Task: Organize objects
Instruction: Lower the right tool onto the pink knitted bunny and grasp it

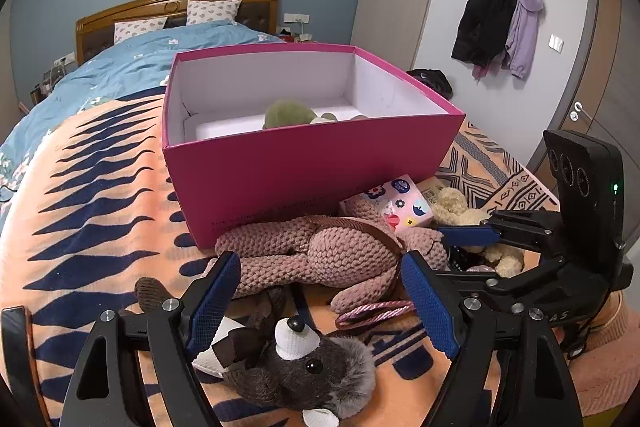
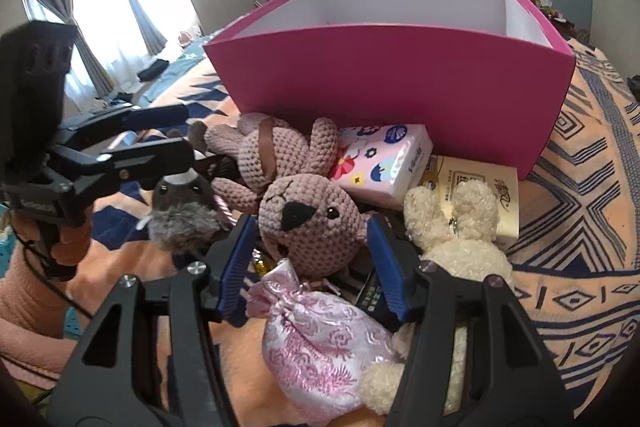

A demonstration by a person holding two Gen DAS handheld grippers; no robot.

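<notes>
Your right gripper (image 2: 310,243) is released, its blue pads flanking the knitted rabbit's (image 2: 312,223) head without pressing it. The rabbit lies on the bed against the pink box (image 2: 400,75), body running away leftward. Your left gripper (image 1: 320,291), also released, hovers over its legs.

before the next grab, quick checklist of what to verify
1. Right gripper straddles the pink knitted bunny head, pads not pressing: ok.
2. Left gripper open above the grey plush: ok.
3. Pink box open with room inside, one green plush in it: ok.
4. Bunny free to lift: not ok, its brown strap and the tissue pack crowd it.
5. Satin pouch clear of the right fingers: cannot tell.
</notes>
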